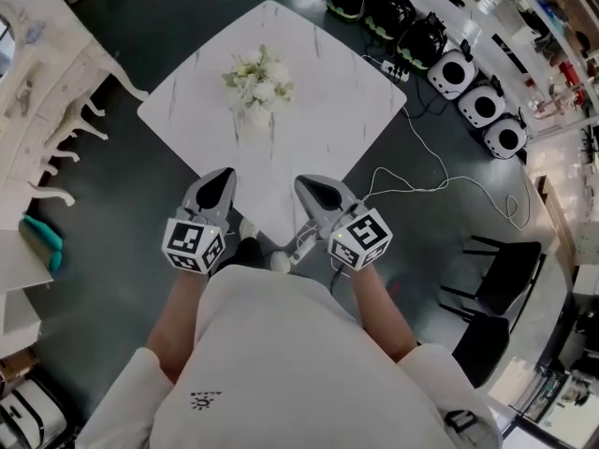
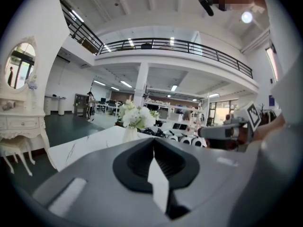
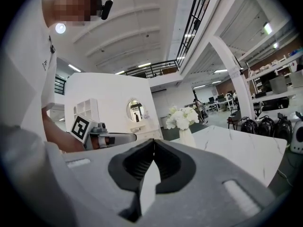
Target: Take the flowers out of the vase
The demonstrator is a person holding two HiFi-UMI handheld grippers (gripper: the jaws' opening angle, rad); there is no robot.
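A bunch of white flowers stands upright in a white vase near the middle of the white marble table. Both grippers hover side by side at the table's near corner, well short of the vase. My left gripper is shut with nothing in it, and so is my right gripper. In the left gripper view the flowers and vase rise beyond the closed left gripper, with the right gripper off to the side. The right gripper view shows the flowers and vase ahead of the closed right gripper.
A white vanity dresser with curved legs stands left of the table. Black helmets and white round devices line the floor at the upper right. A white cable trails past the table's right corner, and a black chair stands at right.
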